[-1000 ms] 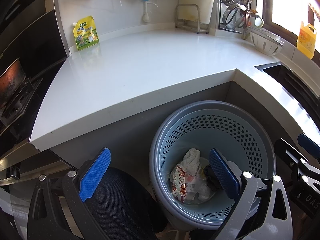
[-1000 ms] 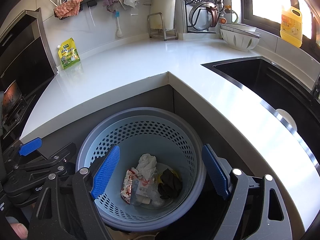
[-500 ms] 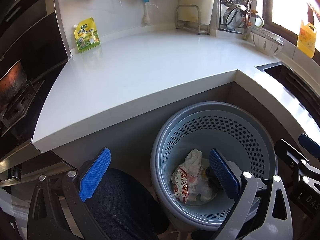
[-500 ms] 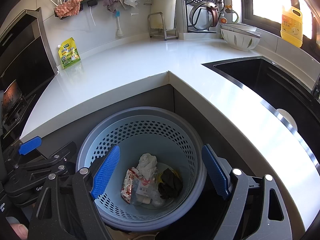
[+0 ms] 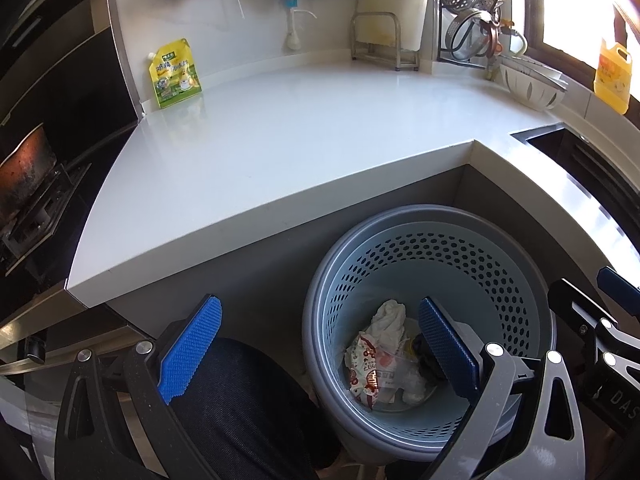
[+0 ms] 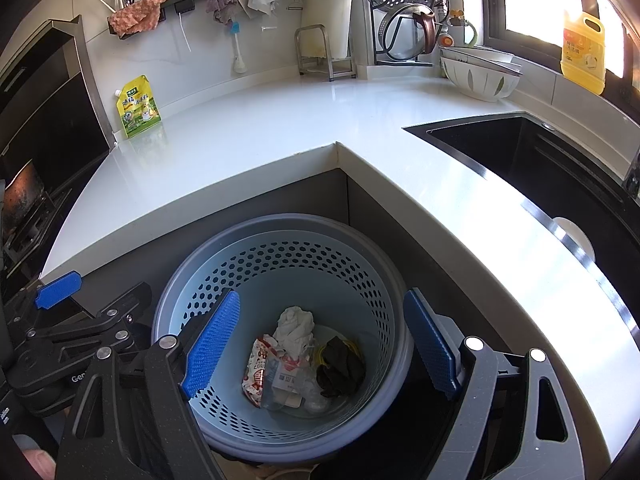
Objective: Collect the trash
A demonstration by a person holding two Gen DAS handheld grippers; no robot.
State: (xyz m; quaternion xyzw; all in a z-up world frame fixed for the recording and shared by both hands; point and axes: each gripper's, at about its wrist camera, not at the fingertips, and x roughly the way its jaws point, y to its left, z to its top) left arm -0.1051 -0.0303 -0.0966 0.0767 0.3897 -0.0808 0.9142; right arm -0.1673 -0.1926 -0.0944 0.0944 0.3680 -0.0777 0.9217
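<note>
A blue perforated waste basket [image 5: 516,280] [image 6: 280,264] stands on the floor in the counter's inner corner. Trash lies in its bottom: a red-and-white snack wrapper [image 5: 366,364] [image 6: 258,368], a crumpled white tissue [image 5: 390,318] [image 6: 296,322] and a dark crumpled piece [image 6: 340,366]. My left gripper [image 5: 316,344] is open and empty, hovering above the basket's left side. My right gripper [image 6: 320,342] is open and empty, directly above the basket. The left gripper also shows in the right wrist view [image 6: 76,320].
The white L-shaped counter [image 6: 256,140] carries a yellow-green pouch [image 5: 175,74] [image 6: 138,106] at the back wall. A black sink [image 6: 540,168] lies right, with a white bowl [image 6: 480,76] and yellow bottle [image 6: 582,54] behind. A stove with a pan [image 5: 24,172] is left.
Both grippers have drifted slightly back from the counter; the view has shifted a little. Both stay open and the trash in the basket has not moved.
</note>
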